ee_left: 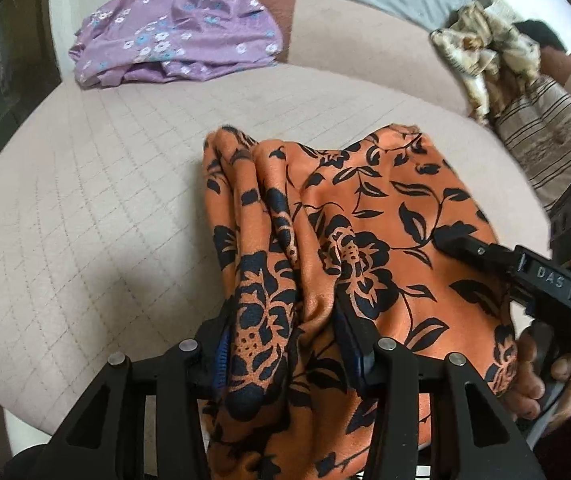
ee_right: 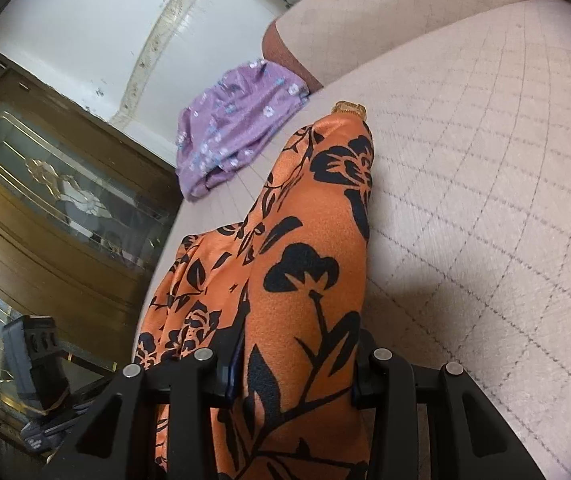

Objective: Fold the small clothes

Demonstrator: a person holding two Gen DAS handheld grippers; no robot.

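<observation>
I've got the orange flowered garment [ee_left: 365, 216] pinched in both tongs, left tongs [ee_left: 285, 344] and right tongs [ee_right: 297, 364] each part-closed on bunched cloth, dragging it over the sofa seat [ee_left: 85, 208] mid-fold; next I'd say lay it flat near the front edge.

soft cloth, hard plastic, shiny wood

the orange cloth [ee_left: 365, 208] with black flowers looks smooth and a bit shiny. the purple cloth [ee_left: 173, 36] at the upper left looks soft and matt. the sofa [ee_left: 85, 200] cover is matt and woven. the left gripper [ee_left: 285, 344] is matt black plastic with little metal pins. the cabinet [ee_right: 45, 208] is glossy wood and glass.
</observation>
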